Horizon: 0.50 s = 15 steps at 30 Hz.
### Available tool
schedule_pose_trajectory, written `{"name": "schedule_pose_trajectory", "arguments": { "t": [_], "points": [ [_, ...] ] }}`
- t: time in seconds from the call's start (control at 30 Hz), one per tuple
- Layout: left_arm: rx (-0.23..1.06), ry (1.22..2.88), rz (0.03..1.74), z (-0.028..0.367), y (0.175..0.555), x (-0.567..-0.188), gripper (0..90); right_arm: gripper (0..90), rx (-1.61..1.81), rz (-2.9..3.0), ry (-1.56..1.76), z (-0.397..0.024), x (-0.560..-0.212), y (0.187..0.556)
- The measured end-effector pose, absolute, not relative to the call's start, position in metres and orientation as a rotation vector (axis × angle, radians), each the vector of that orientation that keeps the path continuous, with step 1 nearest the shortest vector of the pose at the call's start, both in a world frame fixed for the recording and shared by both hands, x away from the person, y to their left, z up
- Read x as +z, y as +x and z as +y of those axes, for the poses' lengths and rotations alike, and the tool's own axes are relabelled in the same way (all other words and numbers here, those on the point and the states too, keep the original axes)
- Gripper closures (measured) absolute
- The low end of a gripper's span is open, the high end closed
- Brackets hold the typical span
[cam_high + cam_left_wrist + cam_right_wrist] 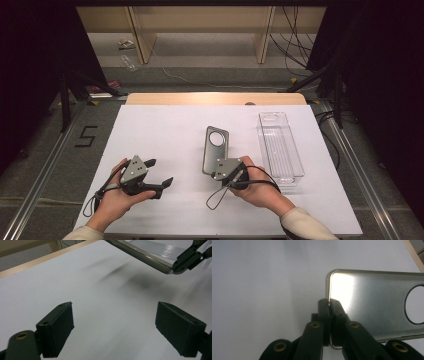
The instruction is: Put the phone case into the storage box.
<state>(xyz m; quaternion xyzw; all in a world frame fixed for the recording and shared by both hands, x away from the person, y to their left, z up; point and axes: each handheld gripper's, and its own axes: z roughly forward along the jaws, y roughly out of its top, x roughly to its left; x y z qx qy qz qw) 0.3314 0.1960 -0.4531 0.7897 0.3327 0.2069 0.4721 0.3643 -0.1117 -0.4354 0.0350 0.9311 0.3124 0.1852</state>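
Right hand-held gripper (219,172) has its two black jaws pressed together on the short edge of a metal lid (215,148), a flat silver plate with rounded corners and one round hole near its far end. In the right gripper view the jaws (329,315) pinch the lid's (377,305) rim close to one corner, and the plate runs away from them to the right, its face catching a bright glare. From the high view the lid stands tilted, its near end raised in the grip, near the middle of the white counter (165,135).

Left hand-held gripper (159,176) sits well apart from the lid, off to its left and nearer the person, with its jaws spread wide and nothing between them. In the left gripper view the lid's (140,253) edge and the other gripper's jaws show at the upper right, well beyond the open jaws (115,327).

Just to the right of the lid lies a clear plastic tray (280,146), long and narrow, flat on the counter.

Count: two hand-held grippers, one metal lid, one clear tray.
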Motion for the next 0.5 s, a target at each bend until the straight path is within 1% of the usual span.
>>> {"name": "schedule_pose_trajectory", "arguments": {
  "t": [0.5],
  "points": [
    [0.494,1.933,0.823,0.196,0.332,-0.453,15.7,89.2,0.906,2.625,0.056,-0.115,-0.436,0.352]
  ]
}}
